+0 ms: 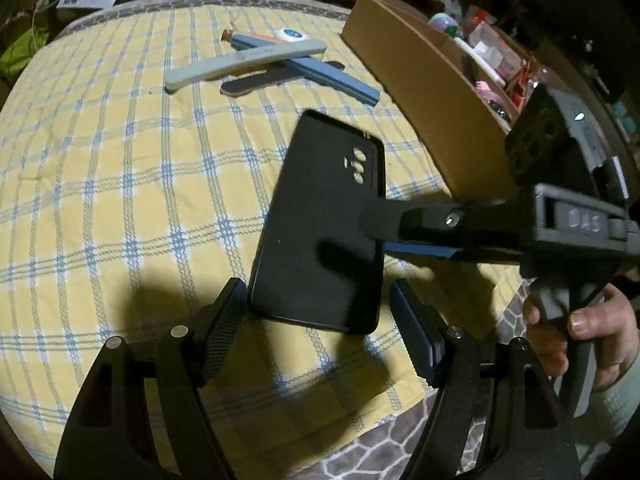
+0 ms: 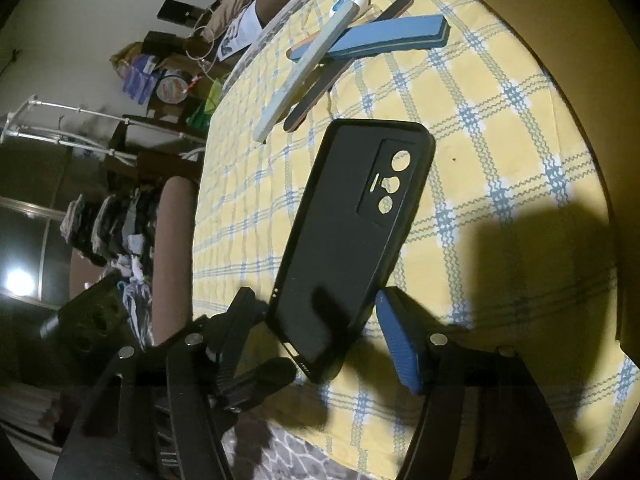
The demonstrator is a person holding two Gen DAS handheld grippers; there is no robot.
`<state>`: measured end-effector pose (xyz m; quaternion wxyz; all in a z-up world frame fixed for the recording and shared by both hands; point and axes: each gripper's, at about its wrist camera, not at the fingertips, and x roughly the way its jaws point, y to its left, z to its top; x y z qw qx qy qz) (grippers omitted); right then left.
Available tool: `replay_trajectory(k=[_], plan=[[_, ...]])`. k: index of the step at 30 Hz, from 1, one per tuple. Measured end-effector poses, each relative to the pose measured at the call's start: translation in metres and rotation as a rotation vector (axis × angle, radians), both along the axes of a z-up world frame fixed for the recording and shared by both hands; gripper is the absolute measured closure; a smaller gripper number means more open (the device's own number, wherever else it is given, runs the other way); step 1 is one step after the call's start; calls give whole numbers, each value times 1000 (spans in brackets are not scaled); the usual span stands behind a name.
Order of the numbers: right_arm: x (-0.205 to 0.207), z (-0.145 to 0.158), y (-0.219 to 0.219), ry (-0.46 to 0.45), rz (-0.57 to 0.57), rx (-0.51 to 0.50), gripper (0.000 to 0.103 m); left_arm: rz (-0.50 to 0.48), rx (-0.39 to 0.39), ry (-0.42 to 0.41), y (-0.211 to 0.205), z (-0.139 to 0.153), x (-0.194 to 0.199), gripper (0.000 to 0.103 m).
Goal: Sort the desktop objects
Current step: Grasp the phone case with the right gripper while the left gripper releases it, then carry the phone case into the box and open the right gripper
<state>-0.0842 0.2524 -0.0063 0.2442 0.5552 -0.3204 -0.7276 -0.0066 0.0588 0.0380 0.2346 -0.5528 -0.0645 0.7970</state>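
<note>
Moving the phone case (image 1: 320, 220) now; it sits tilted, its near end apparently lifted off the checked cloth (image 1: 120, 160), and it is caught between both claws at once.

Left claw (image 1: 318, 286): jaws partly open and straddling the case's near end. One pad is against the left edge and the blue pad is just beside the right edge. Can't tell whether it actually clamps.

Right claw (image 2: 316, 300): comes in from the side, with a hand (image 1: 588, 328) on its grip. Jaws are partly open with the case between them, black finger close to one edge and a gap showing at the blue pad. Can't tell if it has hold either. Looks like a handover or a two-handed lift, my read only.

Progress:
- The cardboard box (image 1: 420, 92) along the table edge has mixed small stuff in it, so some sorting looks done. The contents are too blurred to name.
- The case is not in the box yet.
- On the cloth, well apart from the case, there is a crossed pile. A pale nail file (image 1: 244, 65) lies on top of a blue buffer block (image 1: 332, 76), with a dark file (image 2: 316, 92) underneath. A small white round tub (image 1: 290, 34) is just beside them.

Estimate: the case is mid-transfer and the pile of four is untouched. That leaves maybe half to go, assuming the box is where it all belongs.
</note>
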Motion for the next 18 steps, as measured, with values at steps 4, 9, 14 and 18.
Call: replay_trajectory(k=[4,9,14,18], plan=[[-2,5,-10,17,29,-61,40,-23,82,-32,4,-3,1,33],[-5,0,-19,7,52,-60,54,-43,66,-31,10,-3,2,33],[-8,-8,-17,-5,60,-63,86,-24,95,-36,6,-3,-1,33],[-9,-1,-19,24,84,-74,89,-13,96,-29,4,-2,-3,33]])
